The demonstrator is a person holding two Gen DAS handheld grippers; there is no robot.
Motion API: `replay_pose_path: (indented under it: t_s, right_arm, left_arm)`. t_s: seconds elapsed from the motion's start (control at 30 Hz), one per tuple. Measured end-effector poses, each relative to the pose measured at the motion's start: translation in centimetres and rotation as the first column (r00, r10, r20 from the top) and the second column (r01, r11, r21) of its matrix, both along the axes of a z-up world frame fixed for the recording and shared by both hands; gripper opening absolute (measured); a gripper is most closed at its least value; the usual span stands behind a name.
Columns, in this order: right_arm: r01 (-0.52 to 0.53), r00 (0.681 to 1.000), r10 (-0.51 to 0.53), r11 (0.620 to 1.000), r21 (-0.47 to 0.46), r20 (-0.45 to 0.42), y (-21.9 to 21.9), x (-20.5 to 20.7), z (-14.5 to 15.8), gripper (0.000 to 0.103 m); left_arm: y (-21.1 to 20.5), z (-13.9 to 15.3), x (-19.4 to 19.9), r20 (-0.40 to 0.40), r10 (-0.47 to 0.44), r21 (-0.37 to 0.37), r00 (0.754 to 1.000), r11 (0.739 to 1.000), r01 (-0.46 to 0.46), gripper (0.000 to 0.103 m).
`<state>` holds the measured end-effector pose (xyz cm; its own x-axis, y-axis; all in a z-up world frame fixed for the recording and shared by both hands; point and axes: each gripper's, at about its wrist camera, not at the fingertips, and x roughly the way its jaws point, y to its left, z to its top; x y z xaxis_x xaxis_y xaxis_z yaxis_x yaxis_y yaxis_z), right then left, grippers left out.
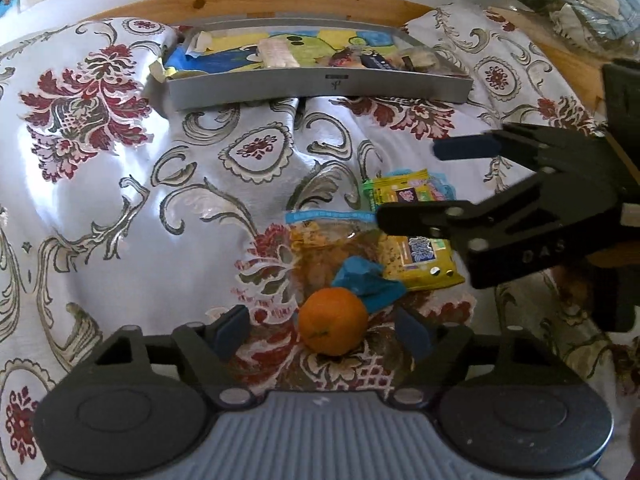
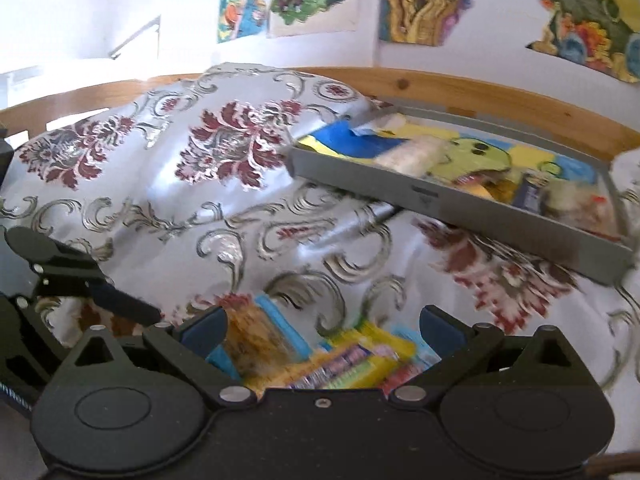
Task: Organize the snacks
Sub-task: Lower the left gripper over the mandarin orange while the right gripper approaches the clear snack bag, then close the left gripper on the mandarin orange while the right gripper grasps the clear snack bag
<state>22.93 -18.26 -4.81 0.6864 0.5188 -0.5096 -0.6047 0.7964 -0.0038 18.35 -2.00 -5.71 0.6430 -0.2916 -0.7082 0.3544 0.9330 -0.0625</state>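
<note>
Orange fruit (image 1: pixel 333 321) btwn wide L claw (image 1: pixel 326 330) | R claw (image 2: pixel 324 330) wide over snack packs (image 2: pixel 344 360)

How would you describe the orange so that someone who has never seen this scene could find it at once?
Start at the grey rectangular tray at the far edge of the floral damask bedspread, then come toward the near pile of snack packets. The round orange fruit lies at its front, between the left gripper's open fingers. It is the only unwrapped, ball-shaped item.

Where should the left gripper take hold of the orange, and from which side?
Grip the orange across its widest middle, coming straight forward with the left gripper. It is round, sits free on the bedspread, and already lies between the open fingers.
</note>
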Motion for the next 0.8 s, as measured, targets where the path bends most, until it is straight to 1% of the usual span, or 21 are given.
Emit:
replay_pose_path:
  t_s: [0.13, 0.2, 0.23, 0.33, 0.43, 0.57, 0.63, 0.73, 0.8]
  right_arm:
    - [-0.005, 1.0, 0.005, 1.0, 0.008, -0.014, 0.4, 0.8, -0.3, 0.101]
    - [-0.011, 1.0, 0.011, 1.0, 0.013, -0.024, 0.4, 1.0, -0.5, 0.099]
    - [-0.02, 0.999, 0.02, 1.0, 0.017, -0.028, 0.4, 1.1, -0.5, 0.098]
    - [-0.049, 0.998, 0.05, 0.999, 0.02, -0.028, 0.4, 1.1, -0.5, 0.097]
    - [-0.081, 0.996, 0.081, 0.997, 0.01, -0.027, 0.7, 1.0, -0.5, 0.095]
    - [-0.116, 0.993, 0.116, 0.993, -0.01, -0.035, 1.3, 0.8, -0.8, 0.094]
    - [-0.137, 0.99, 0.136, 0.99, -0.014, -0.043, 1.5, 0.8, -0.9, 0.094]
    - [-0.18, 0.982, 0.178, 0.983, -0.028, -0.059, 2.1, 0.7, -1.2, 0.094]
    - [-0.222, 0.973, 0.218, 0.974, -0.051, -0.07, 2.7, 0.6, -1.4, 0.094]
  left_arm:
    - [0.0, 0.0, 0.1, -0.002, -0.016, -0.024, 1.0, 1.0, 0.016, 0.068]
    - [-0.1, 0.0, 0.2, -0.007, -0.026, -0.03, 1.0, 0.999, 0.025, 0.058]
    - [-0.1, -0.1, 0.2, -0.011, -0.029, -0.032, 1.0, 0.999, 0.028, 0.056]
    - [0.1, -0.3, 0.1, -0.021, -0.019, -0.037, 1.0, 0.999, 0.018, 0.042]
    - [0.6, -0.3, -0.1, -0.02, 0.002, -0.055, 1.0, 0.998, -0.003, 0.04]
    - [1.6, 0.0, -0.3, -0.016, 0.075, -0.077, 0.997, 0.994, -0.076, 0.039]
    - [2.3, 0.2, -0.5, -0.006, 0.133, -0.077, 0.991, 0.988, -0.133, 0.039]
    - [3.5, 0.4, -0.2, -0.016, 0.207, -0.081, 0.978, 0.975, -0.207, 0.039]
    - [4.2, 0.7, 0.1, -0.023, 0.237, -0.093, 0.971, 0.967, -0.238, 0.039]
